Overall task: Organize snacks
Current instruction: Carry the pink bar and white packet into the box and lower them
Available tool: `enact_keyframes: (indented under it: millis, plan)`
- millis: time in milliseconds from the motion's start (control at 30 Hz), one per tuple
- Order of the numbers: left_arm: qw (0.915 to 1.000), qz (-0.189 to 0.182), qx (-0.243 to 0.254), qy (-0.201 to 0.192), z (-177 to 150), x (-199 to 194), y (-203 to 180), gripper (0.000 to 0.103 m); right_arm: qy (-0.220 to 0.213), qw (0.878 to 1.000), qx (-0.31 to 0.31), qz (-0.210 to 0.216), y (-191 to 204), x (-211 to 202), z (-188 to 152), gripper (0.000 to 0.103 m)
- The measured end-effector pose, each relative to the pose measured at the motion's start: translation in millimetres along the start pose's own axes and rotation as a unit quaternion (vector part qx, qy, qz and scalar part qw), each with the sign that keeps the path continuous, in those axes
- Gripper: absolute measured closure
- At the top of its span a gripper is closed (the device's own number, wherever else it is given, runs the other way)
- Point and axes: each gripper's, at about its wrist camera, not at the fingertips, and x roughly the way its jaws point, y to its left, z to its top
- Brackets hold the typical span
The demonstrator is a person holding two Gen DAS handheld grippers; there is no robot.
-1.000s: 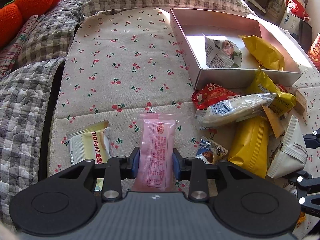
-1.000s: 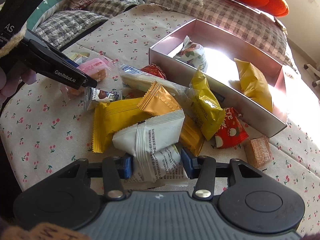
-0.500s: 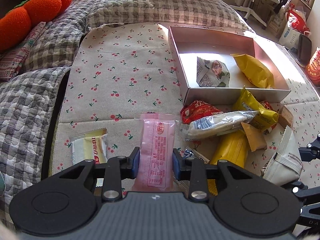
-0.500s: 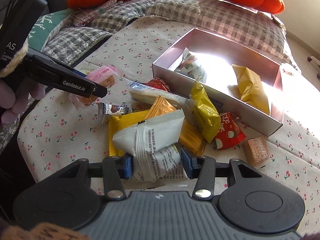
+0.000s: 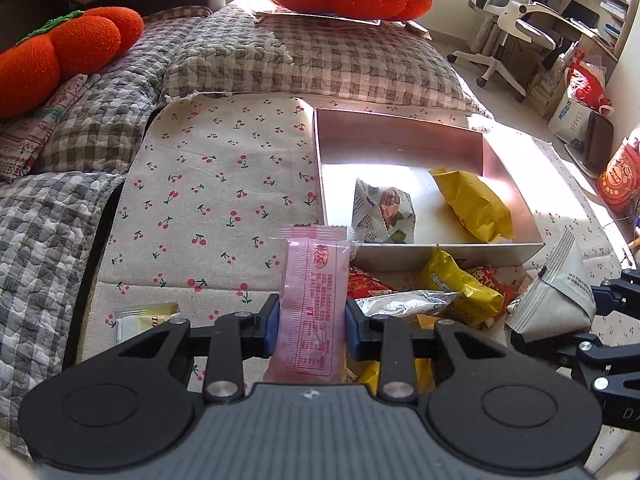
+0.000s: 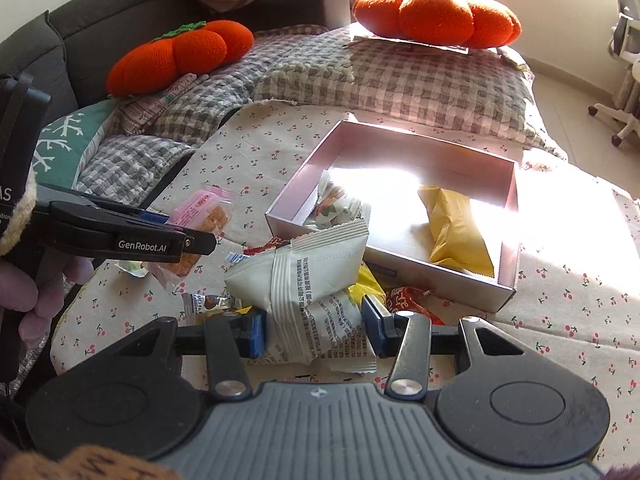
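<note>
In the left wrist view, the left claw (image 5: 311,326) pinches a pink snack packet (image 5: 313,304) upright between its blue pads, held clear of the cherry-print cloth (image 5: 224,184) just short of the pink box (image 5: 400,136), where a patterned packet (image 5: 382,212) and a yellow packet (image 5: 472,202) already lie. In the right wrist view, the right claw (image 6: 312,330) pinches a white snack packet (image 6: 308,280) above the loose pile, near the box's front wall. This looks like the carry step; next, each packet needs bringing over the box's rim before the pads spread.
</note>
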Motion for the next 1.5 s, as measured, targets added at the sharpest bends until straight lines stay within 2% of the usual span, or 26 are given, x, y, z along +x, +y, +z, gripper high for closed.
enact_keyframes:
  millis: [200, 367, 667, 800, 1033, 1167, 1267, 1500]
  plan:
    - [0.9998, -0.013, -0.007, -0.016, 11.8, 2.1, -15.8, 0.065, -0.018, 0.999, 0.039, -0.023, -24.7, 1.3, 13.6, 0.059]
    - [0.9985, -0.040, -0.016, -0.033, 21.1, 10.4, -29.4, 0.065, -0.032, 0.996, 0.071, -0.041, -44.6, 10.2, 23.7, 0.059]
    - [0.9947, -0.074, -0.044, -0.056, 37.6, 36.1, -49.7, 0.065, -0.037, 0.989, 0.138, -0.041, -70.0, 31.6, 32.9, 0.059]
    - [0.9934, -0.073, -0.059, -0.066, 53.0, 52.0, -54.9, 0.065, -0.035, 0.985, 0.165, -0.043, -78.4, 40.1, 35.1, 0.059]
    - [0.9935, -0.069, -0.073, -0.053, 87.9, 82.3, -55.8, 0.065, -0.030, 0.981, 0.189, -0.034, -89.7, 53.0, 35.8, 0.059]
    - [0.9962, -0.053, -0.059, -0.035, 102.3, 100.4, -55.5, 0.065, -0.026, 0.979, 0.203, -0.017, -92.5, 62.2, 39.0, 0.059]
    - [0.9970, -0.050, -0.058, -0.016, 106.9, 115.5, -52.9, 0.065, -0.025, 0.977, 0.213, -0.004, -92.9, 69.3, 40.8, 0.059]
    - [0.9958, -0.063, -0.064, 0.016, 111.0, 136.8, -50.5, 0.065, -0.018, 0.977, 0.211, -0.003, -87.6, 83.5, 40.8, 0.058]
